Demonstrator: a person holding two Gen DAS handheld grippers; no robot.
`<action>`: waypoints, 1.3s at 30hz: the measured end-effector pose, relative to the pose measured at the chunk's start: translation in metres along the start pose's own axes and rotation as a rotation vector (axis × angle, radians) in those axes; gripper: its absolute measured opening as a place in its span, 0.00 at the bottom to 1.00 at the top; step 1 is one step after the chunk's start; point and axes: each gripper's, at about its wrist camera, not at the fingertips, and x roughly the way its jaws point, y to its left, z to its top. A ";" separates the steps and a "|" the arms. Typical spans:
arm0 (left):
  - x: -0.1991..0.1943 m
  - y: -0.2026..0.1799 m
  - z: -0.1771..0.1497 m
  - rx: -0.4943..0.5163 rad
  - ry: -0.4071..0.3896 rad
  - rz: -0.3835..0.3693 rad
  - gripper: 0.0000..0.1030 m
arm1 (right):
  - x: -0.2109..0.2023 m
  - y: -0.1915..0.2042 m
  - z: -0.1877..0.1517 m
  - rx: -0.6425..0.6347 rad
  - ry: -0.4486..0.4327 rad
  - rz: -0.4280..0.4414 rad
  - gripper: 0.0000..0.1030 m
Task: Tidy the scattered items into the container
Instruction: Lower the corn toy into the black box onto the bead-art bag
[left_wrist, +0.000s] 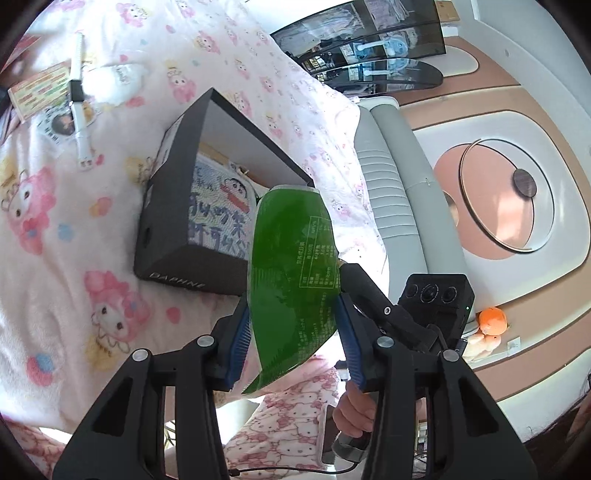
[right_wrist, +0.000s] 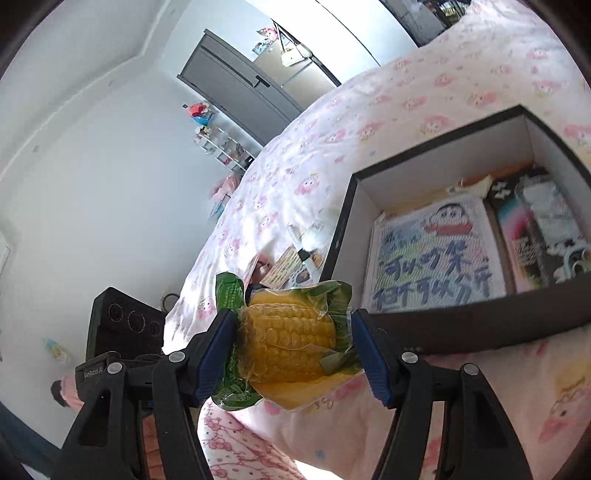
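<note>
both grippers pinch one vacuum-packed corn cob (right_wrist: 288, 343) above the pink cartoon bedspread (left_wrist: 74, 240): the left gripper (left_wrist: 295, 332) clamps its green back, the right gripper (right_wrist: 291, 347) its yellow front, pads pressed on the pack. the black shoebox (right_wrist: 461, 325) sits just beyond, holding a cartoon pouch (right_wrist: 436, 258), with a white watch (left_wrist: 78, 107) lying past it

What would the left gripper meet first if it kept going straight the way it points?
Probably the black box on the bed, just ahead of the left gripper and the corn pack it holds; depth is hard to judge.
</note>
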 end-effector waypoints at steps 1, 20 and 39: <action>0.009 -0.005 0.010 0.013 0.001 0.002 0.43 | -0.013 -0.012 0.009 0.005 -0.011 -0.007 0.60; 0.160 0.020 0.116 -0.066 0.104 0.357 0.46 | 0.022 -0.136 0.126 0.077 0.211 -0.230 0.57; 0.196 -0.005 0.091 0.135 0.280 0.502 0.41 | -0.019 -0.144 0.105 0.041 0.277 -0.340 0.57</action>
